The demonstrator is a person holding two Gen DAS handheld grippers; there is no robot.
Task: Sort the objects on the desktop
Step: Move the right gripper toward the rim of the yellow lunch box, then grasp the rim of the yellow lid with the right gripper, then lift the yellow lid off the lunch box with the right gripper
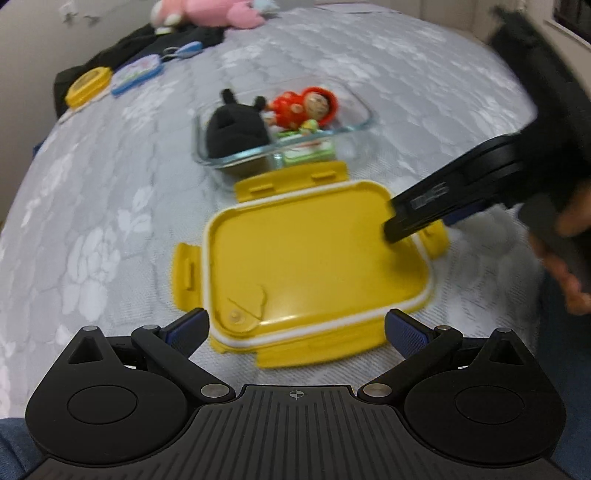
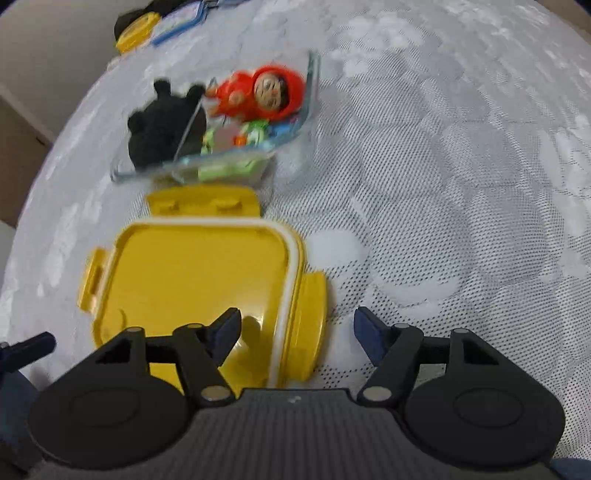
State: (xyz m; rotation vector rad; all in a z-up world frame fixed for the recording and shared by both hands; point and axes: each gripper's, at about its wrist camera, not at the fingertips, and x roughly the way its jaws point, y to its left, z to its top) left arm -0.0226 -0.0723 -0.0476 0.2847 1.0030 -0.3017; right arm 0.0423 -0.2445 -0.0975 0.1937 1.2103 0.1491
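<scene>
While tongs (image 2: 295, 332) straddle its edge, yellow lid (image 2: 192, 273) lies flat, underside up.

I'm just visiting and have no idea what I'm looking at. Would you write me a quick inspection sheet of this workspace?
Surface: a bed-like top under a grey flowered cover.
Job's things: a yellow lid lying inside-up; behind it a glass container holding a red doll, a black plush and small green bits.
Clutter: a round yellow lid, a blue-rimmed lid, a pink plush and dark cloth at the far edge.
Grippers: left gripper open, straddling the yellow lid's near edge; right gripper open over the lid's right edge and latch, not pressing it.
Cables: nothing seen.
Surroundings: pale wall; blue sleeve at the frame corners.
</scene>
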